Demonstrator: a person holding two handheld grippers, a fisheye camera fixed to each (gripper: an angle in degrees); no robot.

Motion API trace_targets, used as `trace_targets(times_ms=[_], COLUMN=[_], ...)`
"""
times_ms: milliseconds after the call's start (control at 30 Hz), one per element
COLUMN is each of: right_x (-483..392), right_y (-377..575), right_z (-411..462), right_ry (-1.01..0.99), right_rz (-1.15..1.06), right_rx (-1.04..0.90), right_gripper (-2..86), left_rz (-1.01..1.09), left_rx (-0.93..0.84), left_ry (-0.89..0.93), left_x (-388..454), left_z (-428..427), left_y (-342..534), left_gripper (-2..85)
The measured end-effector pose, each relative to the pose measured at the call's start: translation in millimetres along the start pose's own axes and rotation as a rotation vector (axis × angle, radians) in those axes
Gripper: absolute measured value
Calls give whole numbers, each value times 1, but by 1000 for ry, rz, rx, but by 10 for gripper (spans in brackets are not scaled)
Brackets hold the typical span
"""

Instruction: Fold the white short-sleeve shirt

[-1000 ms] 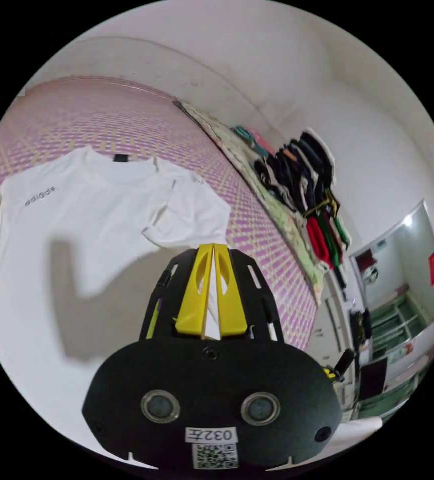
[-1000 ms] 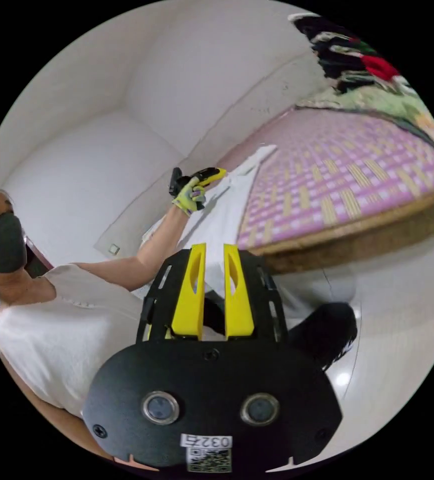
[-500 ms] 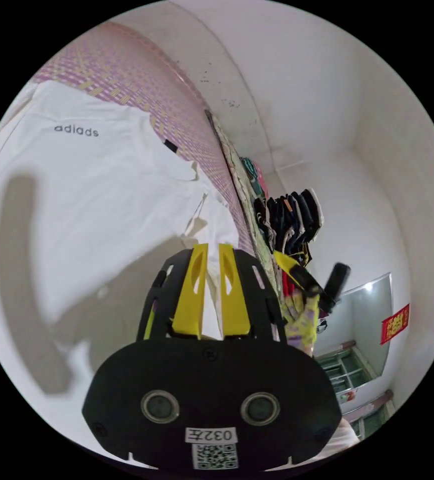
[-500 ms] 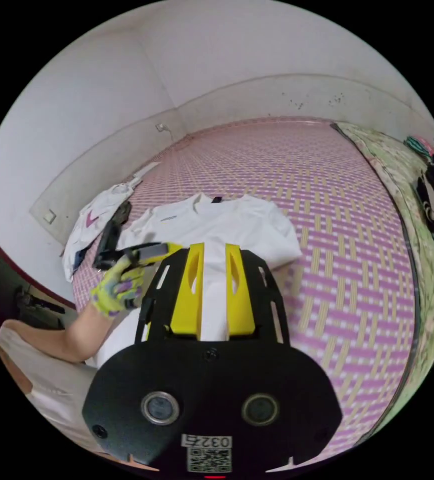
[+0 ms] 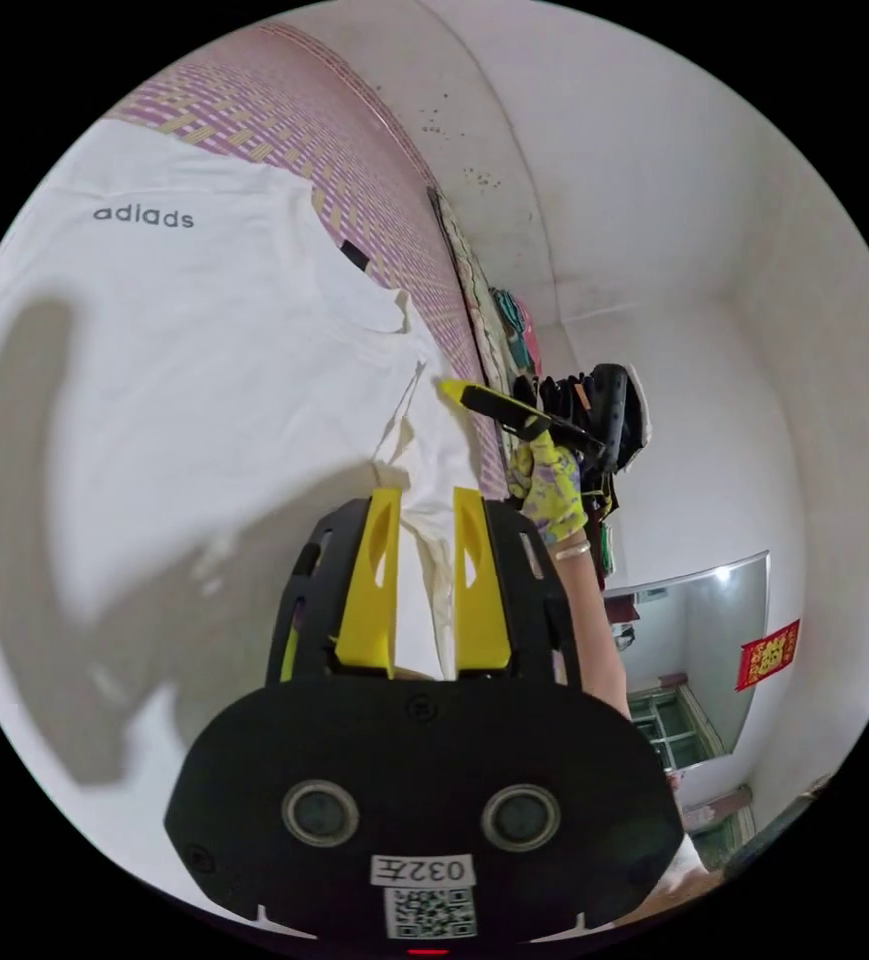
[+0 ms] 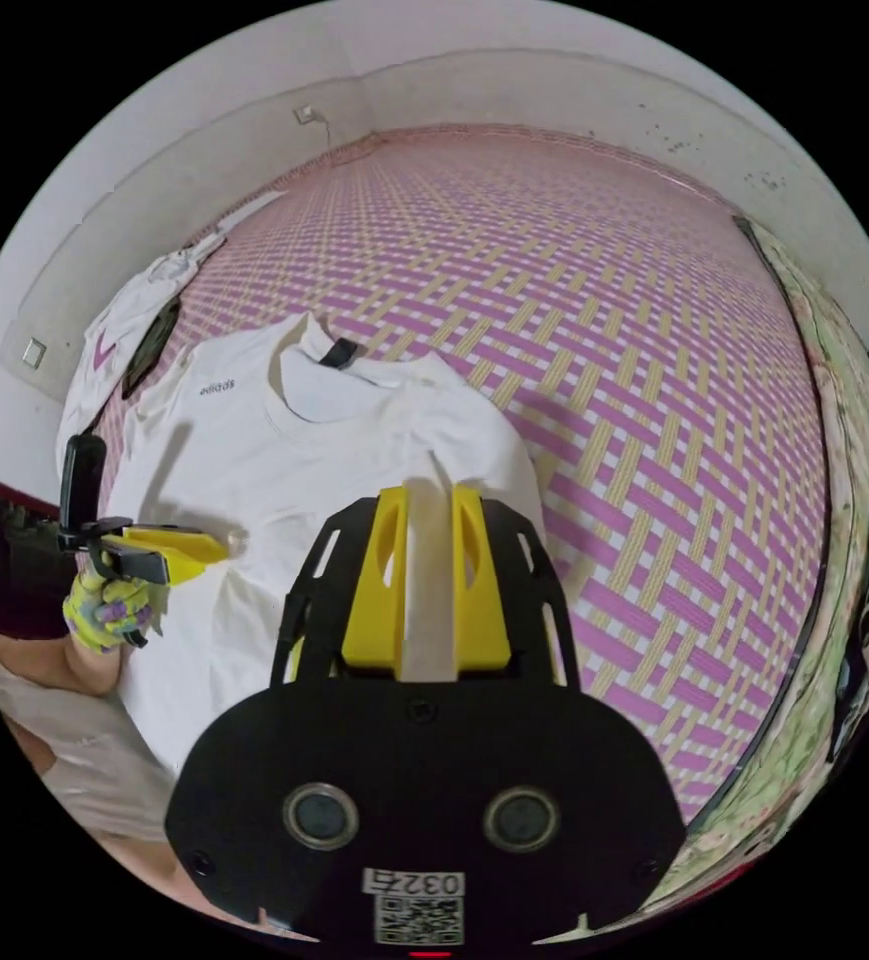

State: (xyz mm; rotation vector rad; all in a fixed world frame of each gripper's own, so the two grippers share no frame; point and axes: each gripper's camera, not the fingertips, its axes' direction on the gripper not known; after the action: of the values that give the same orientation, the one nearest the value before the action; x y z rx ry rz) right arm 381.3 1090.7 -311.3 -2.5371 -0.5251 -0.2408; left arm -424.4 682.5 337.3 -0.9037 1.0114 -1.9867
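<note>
In the left gripper view the left gripper (image 5: 422, 500) hangs just above the white short-sleeve shirt (image 5: 184, 330), its yellow jaws parted with a creased fold of sleeve showing between them; nothing is clamped; beyond and to its right the right gripper (image 5: 454, 388) reaches over the sleeve edge, held in a gloved hand (image 5: 550, 484). In the right gripper view the right gripper (image 6: 424, 505) has parted jaws over the shirt's side; the shirt lies flat on the purple woven mat (image 6: 634, 340); farther off lies another white garment (image 6: 129, 310).
</note>
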Motion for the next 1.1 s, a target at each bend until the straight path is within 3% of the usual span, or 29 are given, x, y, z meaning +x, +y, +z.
trace_targets(times_ms=[67, 233, 400, 500, 633, 700, 833, 967, 1100], right_x=[-6, -27, -93, -134, -156, -155, -96, -15, 25], right_y=[2, 3, -16, -40, -65, -62, -49, -24, 0], right_z=[-11, -57, -107, -100, -57, -63, -103, -108, -94], right_ry=[-13, -17, -19, -34, -103, -194, -200, 27, 30], right_rz=[-44, -132, -405, -530, -580, -585, -330, 102, 279], right_rx=[1, 93, 220, 178, 36, 105, 298, 205, 125], right_gripper=[1, -9, -10, -7, 16, 39, 49, 25, -4], left_rz=[7, 68, 225, 285, 238, 202, 129, 118, 180], left_rx=[-44, -93, -159, -203, -173, -144, -77, -90, -115], left_ry=[8, 34, 188, 248, 143, 129, 26, -89, -219], left_x=[1, 11, 32, 42, 35, 29, 17, 19, 35], left_z=[8, 18, 26, 38, 42, 41, 43, 64, 87], left_y=[-1, 3, 7, 12, 16, 17, 23, 29, 37], left_gripper=[29, -4, -9, -9, -9, -9, -9, -9, -9])
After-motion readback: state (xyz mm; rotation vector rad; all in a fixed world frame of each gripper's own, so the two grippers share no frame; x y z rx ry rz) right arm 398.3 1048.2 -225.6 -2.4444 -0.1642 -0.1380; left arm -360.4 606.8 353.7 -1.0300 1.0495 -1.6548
